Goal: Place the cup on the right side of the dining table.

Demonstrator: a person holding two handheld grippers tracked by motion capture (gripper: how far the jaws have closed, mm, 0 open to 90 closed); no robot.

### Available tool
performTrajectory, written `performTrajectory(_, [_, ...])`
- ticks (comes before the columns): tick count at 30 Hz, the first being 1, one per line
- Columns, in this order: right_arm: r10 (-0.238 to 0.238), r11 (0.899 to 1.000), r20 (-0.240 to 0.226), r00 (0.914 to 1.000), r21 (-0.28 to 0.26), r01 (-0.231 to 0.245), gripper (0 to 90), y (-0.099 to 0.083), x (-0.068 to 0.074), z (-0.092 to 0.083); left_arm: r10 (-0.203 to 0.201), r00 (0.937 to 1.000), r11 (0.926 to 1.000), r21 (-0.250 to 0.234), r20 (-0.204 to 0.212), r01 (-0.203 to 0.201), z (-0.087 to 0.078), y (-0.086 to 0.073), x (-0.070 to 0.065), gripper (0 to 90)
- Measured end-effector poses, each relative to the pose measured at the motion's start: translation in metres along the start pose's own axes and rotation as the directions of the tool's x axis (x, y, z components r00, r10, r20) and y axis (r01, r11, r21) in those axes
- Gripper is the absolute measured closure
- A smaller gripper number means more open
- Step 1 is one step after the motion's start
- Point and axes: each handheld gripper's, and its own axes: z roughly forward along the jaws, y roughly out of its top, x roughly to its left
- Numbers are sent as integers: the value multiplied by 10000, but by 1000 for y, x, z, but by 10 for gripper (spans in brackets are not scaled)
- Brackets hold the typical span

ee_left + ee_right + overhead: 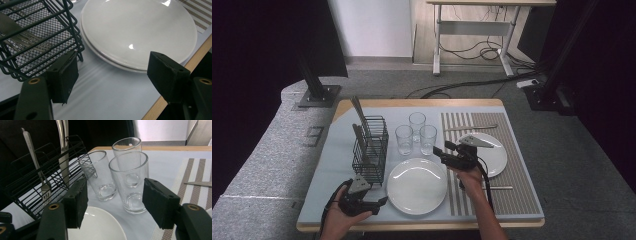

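Three clear glasses [415,132] stand upright in a cluster at mid-table. My right gripper [441,151] hovers just to their right, pointed at them, jaws open. In the right gripper view the nearest glass [130,177] stands ahead of the right gripper [116,195], untouched by its pads, with two more glasses [98,172] behind and beside it. A white plate [417,186] lies at the front centre. My left gripper [379,202] rests near the front edge, open and empty. In the left gripper view, the left gripper [113,67] faces the plate [140,30].
A black wire cutlery basket [371,147] with a fork [45,187] and knife [64,157] stands left of the glasses. A second white plate [496,159] sits on the striped placemat [512,200], with cutlery [469,128] behind it. The table's wooden front edge [175,82] runs close to my left gripper.
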Motion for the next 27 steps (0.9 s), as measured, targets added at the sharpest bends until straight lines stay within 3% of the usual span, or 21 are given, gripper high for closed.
performTrajectory(13, [-66, 9998, 116, 9999, 198, 64, 359, 4, 1, 12, -1, 10000, 10000, -26, 3, 1, -1, 0, 0, 252])
performTrajectory(27, [-58, 9985, 614, 9981, 549, 24, 328, 4, 0, 26, -10, 10000, 10000, -13, 4, 10, 0, 0, 0, 252])
